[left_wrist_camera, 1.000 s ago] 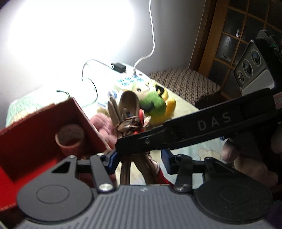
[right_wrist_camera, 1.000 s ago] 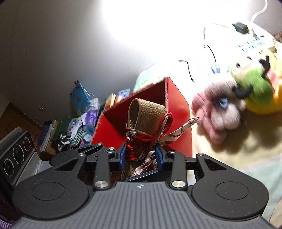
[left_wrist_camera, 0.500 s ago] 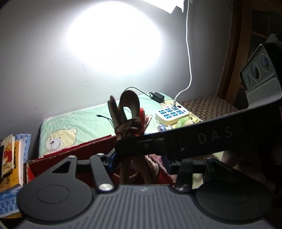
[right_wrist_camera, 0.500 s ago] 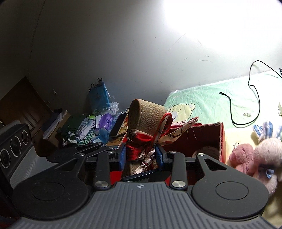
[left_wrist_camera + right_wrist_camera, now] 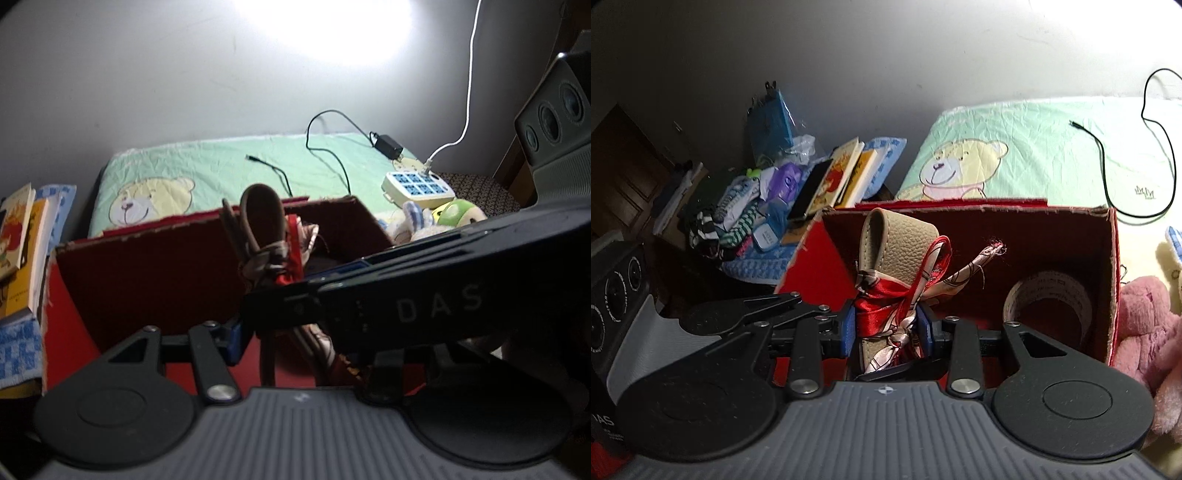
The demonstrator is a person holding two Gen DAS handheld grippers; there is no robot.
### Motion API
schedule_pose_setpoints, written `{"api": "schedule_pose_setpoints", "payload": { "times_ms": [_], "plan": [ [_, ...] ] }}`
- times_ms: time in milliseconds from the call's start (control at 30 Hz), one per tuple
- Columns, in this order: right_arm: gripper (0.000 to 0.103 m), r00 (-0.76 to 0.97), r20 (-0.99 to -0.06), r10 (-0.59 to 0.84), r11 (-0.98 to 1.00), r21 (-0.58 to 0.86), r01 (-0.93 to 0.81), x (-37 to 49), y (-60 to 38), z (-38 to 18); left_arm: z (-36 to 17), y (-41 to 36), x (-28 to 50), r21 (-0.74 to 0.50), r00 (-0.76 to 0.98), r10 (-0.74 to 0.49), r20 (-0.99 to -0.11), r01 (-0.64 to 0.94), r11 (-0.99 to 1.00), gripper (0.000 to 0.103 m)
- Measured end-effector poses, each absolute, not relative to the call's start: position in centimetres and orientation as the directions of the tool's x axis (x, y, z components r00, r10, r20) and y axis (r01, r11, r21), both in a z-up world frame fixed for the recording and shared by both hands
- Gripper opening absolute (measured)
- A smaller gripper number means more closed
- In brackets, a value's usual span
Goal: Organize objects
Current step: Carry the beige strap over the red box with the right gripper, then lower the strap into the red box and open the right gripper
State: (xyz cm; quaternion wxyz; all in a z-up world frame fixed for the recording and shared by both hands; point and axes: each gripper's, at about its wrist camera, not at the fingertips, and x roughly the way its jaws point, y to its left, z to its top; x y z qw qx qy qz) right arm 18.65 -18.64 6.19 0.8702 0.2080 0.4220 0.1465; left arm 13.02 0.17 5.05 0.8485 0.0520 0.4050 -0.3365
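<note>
My right gripper (image 5: 886, 326) clenches the scarf-tied leather strap (image 5: 905, 254) above the red box (image 5: 1110, 280); the left's state I cannot tell. I'd lower beside the tape roll (image 5: 1051, 299), then release.

A mint-green sheet (image 5: 1052, 147) printed with a cartoon bear (image 5: 956, 168) covers the bed, and a thin black cable (image 5: 332, 155) snakes across it to a black adapter (image 5: 386, 146) — just beside that sits a white power strip (image 5: 419, 186) with blue sockets, a white cord (image 5: 469, 81) climbing from it up the grey wall (image 5: 147, 74). Off the bed's edge, picture books (image 5: 846, 173) lean on a blue knitted cloth (image 5: 757, 264), next to a heap of striped clothing (image 5: 727, 221) and a blue packet (image 5: 772, 125) against the wall.
</note>
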Motion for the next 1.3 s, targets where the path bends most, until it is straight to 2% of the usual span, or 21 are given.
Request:
{"api": "schedule_pose_setpoints", "payload": {
  "times_ms": [267, 533, 733, 867, 1000, 1300],
  "plan": [
    [0.036, 0.476, -0.745, 0.467, 0.856, 0.516, -0.033, 21.1, -18.6, 2.7, 1.1, -0.3, 15.7, -0.226, 0.357, -0.481, -0.801, 0.563, 0.795, 0.046],
    [0.036, 0.419, -0.785, 0.457, 0.865, 0.502, -0.004, 22.0, -19.1, 0.8, -0.5, -1.6, 16.8, -0.227, 0.288, -0.428, -0.857, 0.536, 0.813, 0.046],
    [0.037, 0.373, -0.818, 0.439, 0.865, 0.497, 0.073, 22.7, -19.6, 0.0, -1.1, -2.9, 17.0, -0.18, 0.265, -0.37, -0.89, 0.541, 0.821, 0.047],
    [0.037, 0.355, -0.829, 0.432, 0.863, 0.494, 0.102, 22.9, -19.7, -0.4, -1.2, -3.2, 16.9, -0.145, 0.278, -0.338, -0.899, 0.54, 0.829, 0.054],
    [0.037, 0.348, -0.85, 0.397, 0.878, 0.462, 0.126, 22.9, -19.5, -0.5, -1.4, -3.2, 17.1, -0.143, 0.266, -0.323, -0.908, 0.528, 0.837, 0.055],
    [0.038, 0.356, -0.848, 0.393, 0.875, 0.463, 0.137, 22.9, -20.0, -1.0, -1.6, -3.3, 17.3, -0.136, 0.25, -0.308, -0.918, 0.532, 0.836, 0.067]
  ]
}}
